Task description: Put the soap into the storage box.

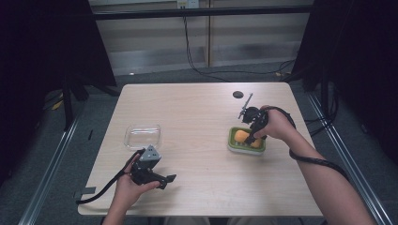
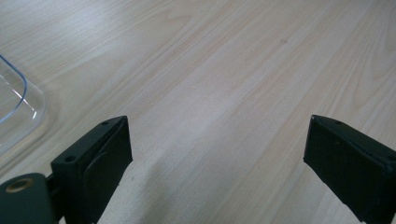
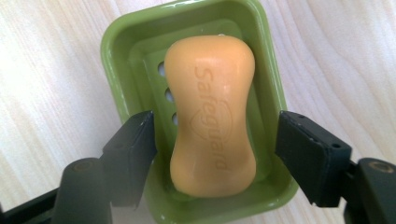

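Note:
An orange bar of soap (image 3: 212,116) stamped "Safeguard" lies in a green soap dish (image 3: 112,60) on the right side of the wooden table (image 1: 197,112). My right gripper (image 3: 219,126) points down over the dish (image 1: 246,149), one jaw on each side of the soap (image 1: 242,136), with a gap showing between each pad and the bar. My left gripper (image 1: 166,180) rests low near the table's front left, its jaws wide apart over bare wood (image 2: 217,130) with nothing between them.
A clear plastic container (image 1: 142,136) sits just beyond the left gripper, and its rounded corner (image 2: 14,102) shows at the left of the left gripper view. A small dark disc (image 1: 238,94) lies near the far edge. Cables run across the floor behind the table.

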Available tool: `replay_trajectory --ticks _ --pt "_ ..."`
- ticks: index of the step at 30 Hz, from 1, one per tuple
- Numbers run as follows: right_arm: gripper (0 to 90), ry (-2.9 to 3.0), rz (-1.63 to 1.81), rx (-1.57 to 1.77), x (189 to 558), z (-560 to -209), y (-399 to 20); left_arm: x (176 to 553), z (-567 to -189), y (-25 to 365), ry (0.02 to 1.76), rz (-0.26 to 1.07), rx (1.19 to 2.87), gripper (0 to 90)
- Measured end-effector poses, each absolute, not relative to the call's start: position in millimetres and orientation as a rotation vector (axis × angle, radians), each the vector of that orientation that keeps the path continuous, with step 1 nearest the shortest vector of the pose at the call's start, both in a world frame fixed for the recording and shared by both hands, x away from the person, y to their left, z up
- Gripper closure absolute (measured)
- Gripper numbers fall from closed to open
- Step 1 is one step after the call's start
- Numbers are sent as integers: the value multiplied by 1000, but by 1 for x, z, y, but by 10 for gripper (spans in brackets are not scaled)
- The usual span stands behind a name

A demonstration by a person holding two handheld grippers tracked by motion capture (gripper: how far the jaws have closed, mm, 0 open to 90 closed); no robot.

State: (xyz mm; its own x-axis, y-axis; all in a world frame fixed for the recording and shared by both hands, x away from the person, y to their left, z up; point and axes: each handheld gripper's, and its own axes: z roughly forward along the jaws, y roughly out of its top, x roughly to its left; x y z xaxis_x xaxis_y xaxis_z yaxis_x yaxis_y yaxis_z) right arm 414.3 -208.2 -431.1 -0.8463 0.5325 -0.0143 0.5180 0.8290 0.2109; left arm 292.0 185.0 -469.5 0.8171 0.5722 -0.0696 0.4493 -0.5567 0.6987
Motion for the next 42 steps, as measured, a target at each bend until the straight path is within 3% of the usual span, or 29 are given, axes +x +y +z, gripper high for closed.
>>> replay_trajectory --ticks 12,42 --pt "191 2909 365 832 394 -416 -213 293 -469 184 726 208 2272 75" --pt "180 2913 452 827 333 -431 -234 291 -469 181 724 212 2269 75"
